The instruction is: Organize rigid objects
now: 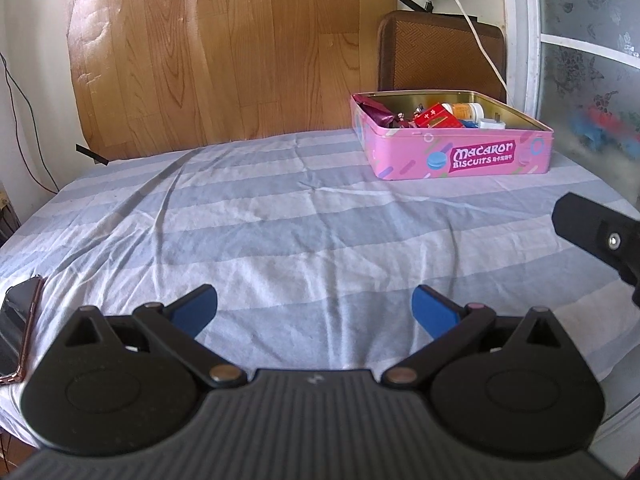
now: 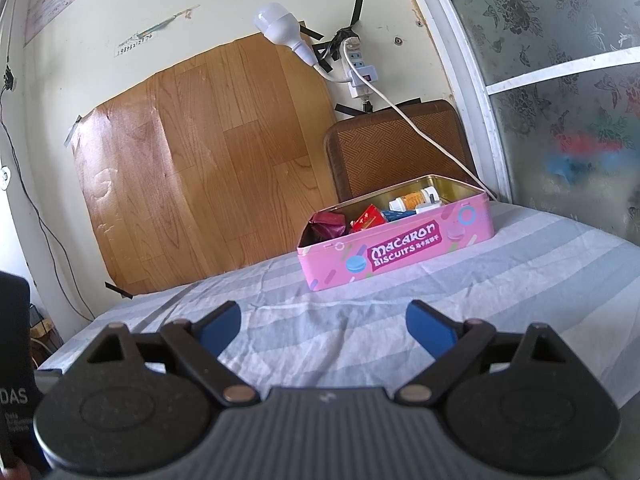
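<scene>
A phone (image 1: 18, 332) lies at the bench's (image 1: 280, 240) left edge. The left claw (image 1: 314, 312) is spread wide over the striped cloth, holding nothing. The right claw (image 2: 323, 326) is likewise spread and empty. The pink tin (image 1: 460, 160) sits far right, well apart from both, holding a red box (image 1: 434, 118) and a bottle (image 1: 466, 111).

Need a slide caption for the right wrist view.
Open right gripper hovers over striped bedsheet, facing pink biscuit tin filled with small items.
</scene>
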`<state>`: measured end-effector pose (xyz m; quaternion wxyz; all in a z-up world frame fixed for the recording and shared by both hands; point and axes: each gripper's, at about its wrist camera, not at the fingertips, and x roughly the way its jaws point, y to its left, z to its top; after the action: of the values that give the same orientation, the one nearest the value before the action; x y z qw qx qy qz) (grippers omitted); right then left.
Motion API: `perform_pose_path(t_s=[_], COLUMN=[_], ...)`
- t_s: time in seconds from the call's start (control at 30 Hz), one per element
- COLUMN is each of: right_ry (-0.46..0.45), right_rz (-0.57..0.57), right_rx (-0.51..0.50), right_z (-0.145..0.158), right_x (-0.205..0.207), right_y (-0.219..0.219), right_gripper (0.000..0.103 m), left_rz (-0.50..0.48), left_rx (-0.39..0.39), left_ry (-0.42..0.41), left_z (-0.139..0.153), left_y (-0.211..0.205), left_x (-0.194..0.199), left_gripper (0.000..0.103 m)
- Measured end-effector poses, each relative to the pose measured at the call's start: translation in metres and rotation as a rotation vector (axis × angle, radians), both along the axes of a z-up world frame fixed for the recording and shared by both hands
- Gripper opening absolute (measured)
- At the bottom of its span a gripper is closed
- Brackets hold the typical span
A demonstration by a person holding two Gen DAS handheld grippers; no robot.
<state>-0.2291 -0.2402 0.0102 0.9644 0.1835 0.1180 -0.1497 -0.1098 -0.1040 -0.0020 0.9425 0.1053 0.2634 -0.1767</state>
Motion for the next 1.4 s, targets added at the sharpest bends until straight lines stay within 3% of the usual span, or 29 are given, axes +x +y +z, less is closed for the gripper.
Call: perform_pose_path(t_s=[1.4], right_ry=[0.002], right_rz=[-0.002], right_rx=[-0.001], right_z=[0.0002], right_x=[0.0005], right_y=[0.0030], right_gripper=[0.096], left_rz=[-0.005], left_rx=[-0.003], left_ry=[0.053], left_z=[-0.0024], left_y=[0.0001], left_x=[0.0041], left_gripper=[0.103])
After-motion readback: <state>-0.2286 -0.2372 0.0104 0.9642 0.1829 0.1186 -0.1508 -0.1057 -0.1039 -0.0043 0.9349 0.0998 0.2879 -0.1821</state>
